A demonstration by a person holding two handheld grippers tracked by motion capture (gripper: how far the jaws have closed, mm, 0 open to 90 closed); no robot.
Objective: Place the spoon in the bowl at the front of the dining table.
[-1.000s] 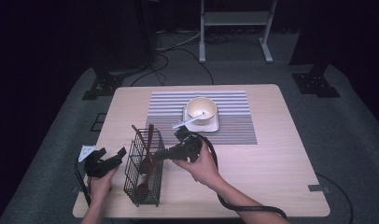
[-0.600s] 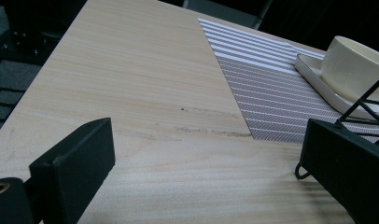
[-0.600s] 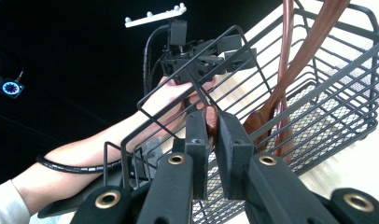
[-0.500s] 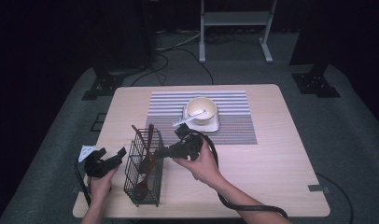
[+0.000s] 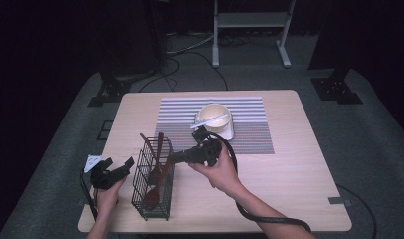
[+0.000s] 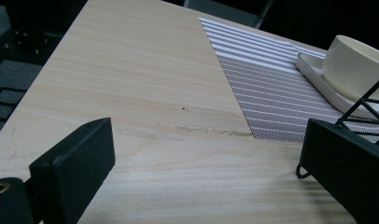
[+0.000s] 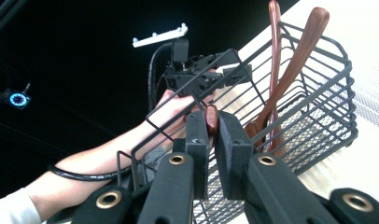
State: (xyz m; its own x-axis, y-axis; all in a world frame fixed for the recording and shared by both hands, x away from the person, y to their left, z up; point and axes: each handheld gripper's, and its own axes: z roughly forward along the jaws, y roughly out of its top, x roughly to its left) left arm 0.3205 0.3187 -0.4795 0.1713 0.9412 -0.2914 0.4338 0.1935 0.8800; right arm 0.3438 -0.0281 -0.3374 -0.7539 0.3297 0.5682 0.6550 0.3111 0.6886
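The right gripper (image 7: 211,140) has its jaws pinched tight on the top of a wooden spoon handle (image 7: 211,119). That spoon stands in the black wire basket (image 5: 152,181) near the front left of the tabletop (image 5: 289,169), with two more wooden spoons (image 7: 290,70). The wood looks light, stiff and smooth, so it may slip; holding it a bit lower would be safer. The left gripper (image 5: 110,172) waits just beside the basket, jaws wide and holding nothing. I can see no words to read.

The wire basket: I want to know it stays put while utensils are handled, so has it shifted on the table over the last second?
No. The wire basket keeps its place relative to the striped placemat and the table's near edge.
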